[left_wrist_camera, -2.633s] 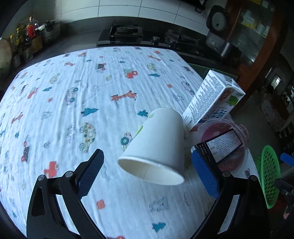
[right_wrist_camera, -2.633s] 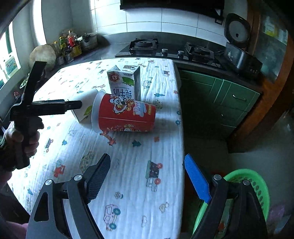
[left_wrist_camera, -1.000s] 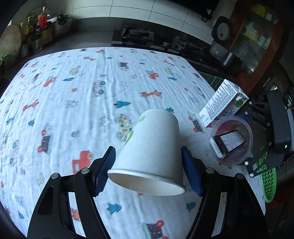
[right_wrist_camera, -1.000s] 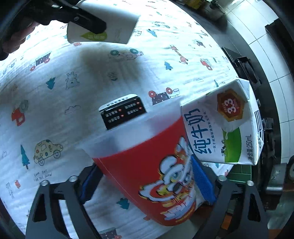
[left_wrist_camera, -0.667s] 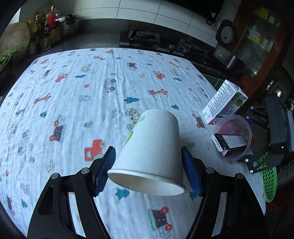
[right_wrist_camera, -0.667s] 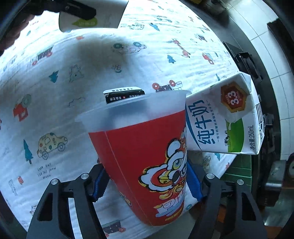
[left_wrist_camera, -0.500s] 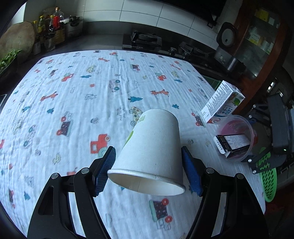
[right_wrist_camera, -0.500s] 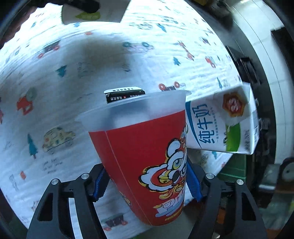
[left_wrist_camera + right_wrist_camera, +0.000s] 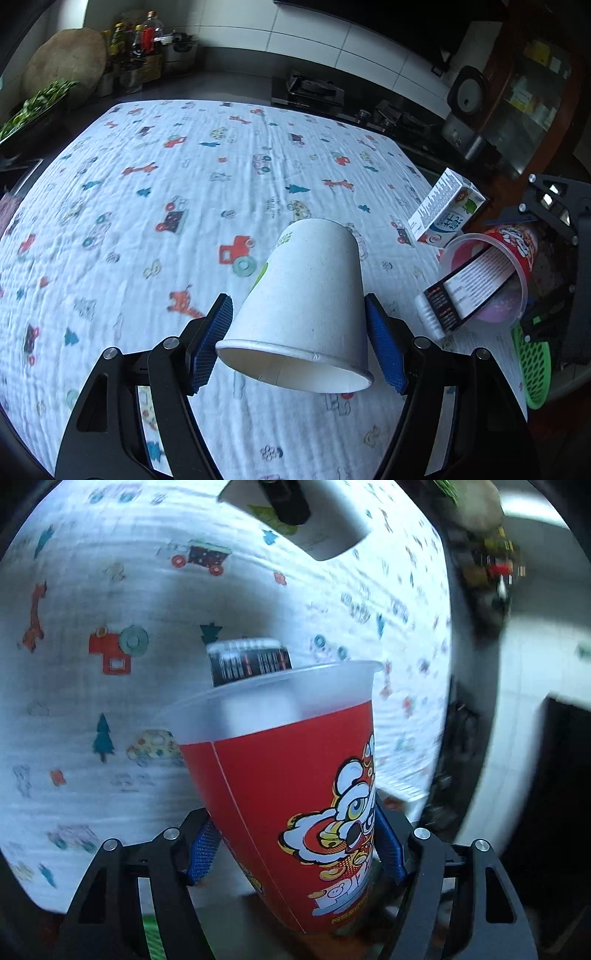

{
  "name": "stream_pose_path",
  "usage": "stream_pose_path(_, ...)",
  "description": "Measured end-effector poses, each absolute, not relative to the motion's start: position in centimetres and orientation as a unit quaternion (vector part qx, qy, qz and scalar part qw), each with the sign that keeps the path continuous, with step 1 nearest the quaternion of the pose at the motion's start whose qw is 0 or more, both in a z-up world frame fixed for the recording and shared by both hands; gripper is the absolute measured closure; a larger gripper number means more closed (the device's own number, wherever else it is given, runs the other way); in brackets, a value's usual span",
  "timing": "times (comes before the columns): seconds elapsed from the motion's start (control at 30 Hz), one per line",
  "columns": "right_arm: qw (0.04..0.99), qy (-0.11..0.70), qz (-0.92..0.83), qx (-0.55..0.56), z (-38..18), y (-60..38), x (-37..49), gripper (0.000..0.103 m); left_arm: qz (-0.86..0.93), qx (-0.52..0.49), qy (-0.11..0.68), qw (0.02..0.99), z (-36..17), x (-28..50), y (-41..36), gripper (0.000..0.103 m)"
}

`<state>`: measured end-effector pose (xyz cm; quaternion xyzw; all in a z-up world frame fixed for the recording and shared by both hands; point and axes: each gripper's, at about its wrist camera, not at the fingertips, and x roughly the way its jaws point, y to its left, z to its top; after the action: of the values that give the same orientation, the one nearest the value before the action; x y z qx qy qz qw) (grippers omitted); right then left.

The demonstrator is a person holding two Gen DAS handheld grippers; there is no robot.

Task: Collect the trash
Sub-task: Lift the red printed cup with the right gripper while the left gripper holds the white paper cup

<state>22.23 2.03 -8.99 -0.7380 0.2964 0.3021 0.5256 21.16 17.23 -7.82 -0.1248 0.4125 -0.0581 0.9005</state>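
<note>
Two cups are in our jaws at once, one to each hand. Our left gripper point(image 9: 297, 343) has its blue pads pressed on either side of a white paper cup point(image 9: 306, 306), gripped near the rim with the mouth turned back toward us and the base pointing away; the jaws stand fairly wide because the cup is wide there. Held sideways like this, it should tip out easily over the bin.

Our right gripper point(image 9: 295, 845) is clamped low on a red plastic cup point(image 9: 295, 805), the clear rim pointing forward from the jaws, with a dark packet point(image 9: 249, 661) sticking out of its mouth, so two pieces of trash travel together.

Both hands point downward at a slant above the printed cloth on the desk point(image 9: 147, 221). A milk carton point(image 9: 445, 214) lies on the cloth ahead of the left jaws and to their right, not yet collected. The green basket point(image 9: 532, 365), past the desk edge to the right of the left jaws, looks like the place for the cups.
</note>
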Motion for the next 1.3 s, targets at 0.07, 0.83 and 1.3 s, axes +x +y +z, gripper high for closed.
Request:
stream_pose_path(0.07, 0.514, 0.286, 0.295, -0.753, -8.9, 2.0, 21.9, 0.034, -0.056, -0.126, 0.41, 0.902, -7.7, 20.7, 17.4, 0.032)
stream_pose_path(0.83, 0.685, 0.332, 0.241, -0.602, -3.3, -2.6, 17.0, 0.034, -0.099, -0.101, 0.383, 0.913, -4.6, 16.1, 13.7, 0.032)
stream_pose_path(1.3, 0.804, 0.408, 0.182, -0.392, -2.6, -7.8, 14.7, 0.034, -0.135, -0.087, 0.374, 0.913, -3.2, 14.7, 8.9, 0.032)
